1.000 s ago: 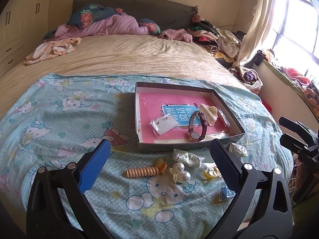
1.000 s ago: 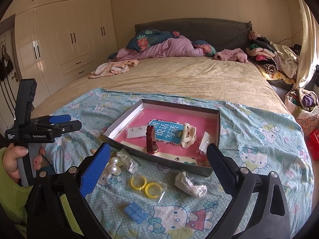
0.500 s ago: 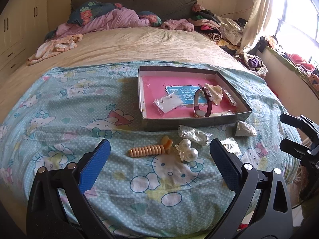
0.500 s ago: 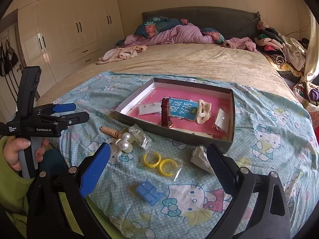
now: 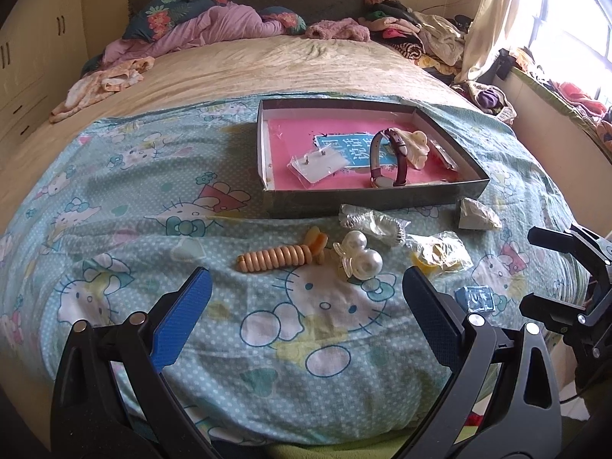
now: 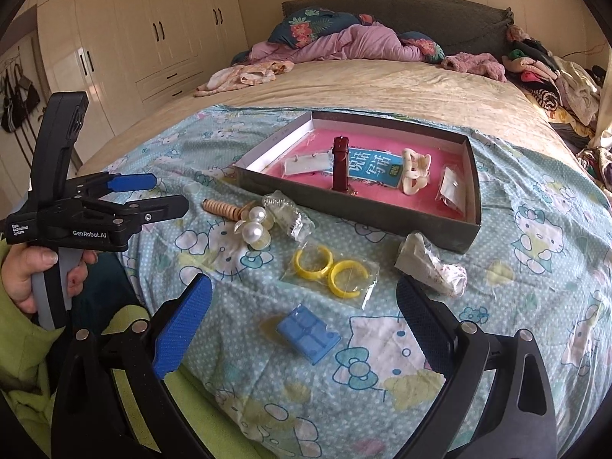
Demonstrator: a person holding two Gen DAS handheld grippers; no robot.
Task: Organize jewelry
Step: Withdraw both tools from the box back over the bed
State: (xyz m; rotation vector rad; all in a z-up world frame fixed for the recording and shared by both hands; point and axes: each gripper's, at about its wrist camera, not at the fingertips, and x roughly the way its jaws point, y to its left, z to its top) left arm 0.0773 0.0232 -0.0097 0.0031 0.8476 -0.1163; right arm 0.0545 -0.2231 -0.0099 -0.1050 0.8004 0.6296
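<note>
Two hand-held grippers hover over a bed, both spread wide and empty. The left gripper (image 5: 304, 302) faces a coiled peach hair tie (image 5: 279, 254) lying just ahead, its long axis running left to right across the fingers' line. Beside it sit a pearl clip (image 5: 359, 258) and bagged yellow rings (image 6: 331, 269). The right gripper (image 6: 304, 306) hangs nearer a blue block (image 6: 308, 331). The tray (image 5: 376, 197) waits farther off, a watch (image 5: 386, 158) already inside.
</note>
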